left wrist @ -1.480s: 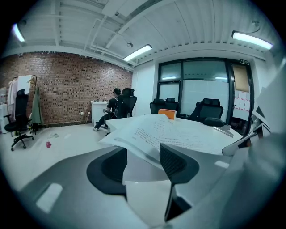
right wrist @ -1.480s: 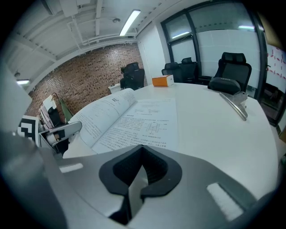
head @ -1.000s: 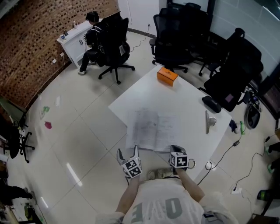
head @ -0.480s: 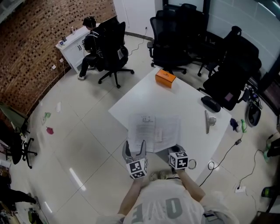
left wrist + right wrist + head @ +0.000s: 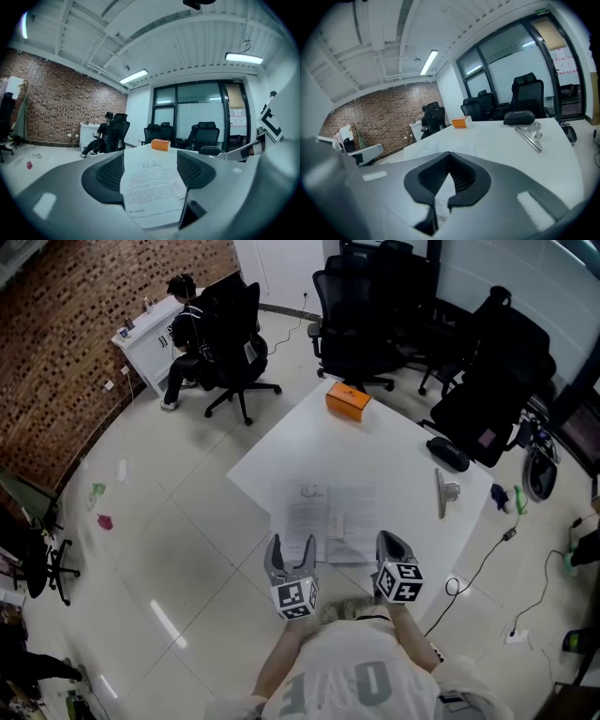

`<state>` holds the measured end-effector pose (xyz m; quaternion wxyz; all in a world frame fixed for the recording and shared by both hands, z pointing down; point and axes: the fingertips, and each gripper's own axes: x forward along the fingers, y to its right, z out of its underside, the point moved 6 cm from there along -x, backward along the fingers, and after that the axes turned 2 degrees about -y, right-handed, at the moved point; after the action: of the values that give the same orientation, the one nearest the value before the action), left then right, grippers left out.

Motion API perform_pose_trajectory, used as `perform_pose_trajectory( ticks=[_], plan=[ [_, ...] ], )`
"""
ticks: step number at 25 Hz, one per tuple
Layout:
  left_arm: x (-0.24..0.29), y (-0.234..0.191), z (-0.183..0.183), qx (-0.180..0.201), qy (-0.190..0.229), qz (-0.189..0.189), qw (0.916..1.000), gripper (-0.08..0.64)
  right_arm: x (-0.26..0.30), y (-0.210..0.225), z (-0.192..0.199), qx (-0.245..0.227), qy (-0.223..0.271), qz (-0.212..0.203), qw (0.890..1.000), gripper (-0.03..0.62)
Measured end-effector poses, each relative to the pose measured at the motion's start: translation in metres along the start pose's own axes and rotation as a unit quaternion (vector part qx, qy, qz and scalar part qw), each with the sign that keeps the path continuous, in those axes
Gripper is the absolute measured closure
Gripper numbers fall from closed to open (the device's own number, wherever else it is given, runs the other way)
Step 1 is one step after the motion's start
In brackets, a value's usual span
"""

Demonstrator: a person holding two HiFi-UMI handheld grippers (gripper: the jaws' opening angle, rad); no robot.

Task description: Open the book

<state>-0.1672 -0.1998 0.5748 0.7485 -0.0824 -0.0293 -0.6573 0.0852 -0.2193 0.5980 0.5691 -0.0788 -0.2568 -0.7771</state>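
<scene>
The book [image 5: 326, 514] lies open and flat on the white table [image 5: 375, 442], printed pages up, near the table's front edge. My left gripper [image 5: 291, 549] hovers at the book's near left corner; its jaws are closing, still wide apart, with nothing between them. In the left gripper view the printed page [image 5: 150, 180] shows beyond the gap of the left gripper [image 5: 151, 169]. My right gripper [image 5: 394, 545] is at the book's near right corner, shut. In the right gripper view a strip of page shows under the tips of the right gripper [image 5: 449, 182]; no held page can be made out.
An orange box [image 5: 347, 399] sits at the table's far corner. A black case [image 5: 448, 454] and a metal clip [image 5: 441, 493] lie at the right side. Black office chairs [image 5: 356, 324] ring the far edges. A person sits at a white desk [image 5: 150, 329] by the brick wall.
My left gripper moved right and up toward the book's near left corner and its jaws narrowed. My right gripper rose and tipped forward, staying shut. The book has not shifted on the table.
</scene>
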Motion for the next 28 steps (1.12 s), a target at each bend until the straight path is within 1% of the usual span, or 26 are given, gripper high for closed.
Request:
perform_pose_trajectory(
  ticks=[2, 4, 7, 8, 11, 12, 13, 16, 18, 28],
  plan=[
    [0.002, 0.005, -0.006, -0.011, 0.009, 0.023, 0.9996, 0.213, -0.006, -0.004, -0.008, -0.007, 0.014, -0.004, 1.000, 0.589],
    [0.004, 0.011, -0.012, -0.020, 0.020, 0.041, 0.9988, 0.245, -0.010, -0.011, -0.014, -0.017, 0.027, -0.013, 0.999, 0.589],
    [0.003, 0.018, -0.024, -0.019, 0.041, 0.055, 0.9975, 0.281, -0.017, -0.022, -0.028, -0.027, 0.050, -0.031, 0.998, 0.589],
    [0.003, 0.019, -0.029, -0.018, 0.048, 0.059, 0.9970, 0.303, -0.019, -0.026, -0.032, -0.030, 0.060, -0.037, 0.997, 0.589],
    [0.001, 0.022, -0.037, -0.016, 0.056, 0.066, 0.9961, 0.469, -0.023, -0.035, -0.040, -0.040, 0.078, -0.054, 0.995, 0.589],
    [0.000, 0.024, -0.038, -0.016, 0.053, 0.067, 0.9962, 0.514, -0.023, -0.037, -0.039, -0.043, 0.079, -0.059, 0.994, 0.589],
    [0.000, 0.026, -0.037, -0.017, 0.049, 0.070, 0.9962, 0.544, -0.023, -0.038, -0.037, -0.044, 0.077, -0.061, 0.994, 0.589],
    [-0.002, 0.035, -0.031, -0.015, 0.032, 0.089, 0.9954, 0.543, -0.022, -0.040, -0.029, -0.044, 0.069, -0.066, 0.995, 0.589],
    [-0.004, 0.036, -0.029, -0.011, 0.029, 0.096, 0.9949, 0.543, -0.023, -0.043, -0.028, -0.043, 0.069, -0.068, 0.994, 0.589],
    [-0.010, 0.027, -0.025, -0.016, 0.027, 0.099, 0.9946, 0.541, -0.027, -0.058, -0.018, -0.052, 0.059, -0.071, 0.994, 0.589]
  ],
)
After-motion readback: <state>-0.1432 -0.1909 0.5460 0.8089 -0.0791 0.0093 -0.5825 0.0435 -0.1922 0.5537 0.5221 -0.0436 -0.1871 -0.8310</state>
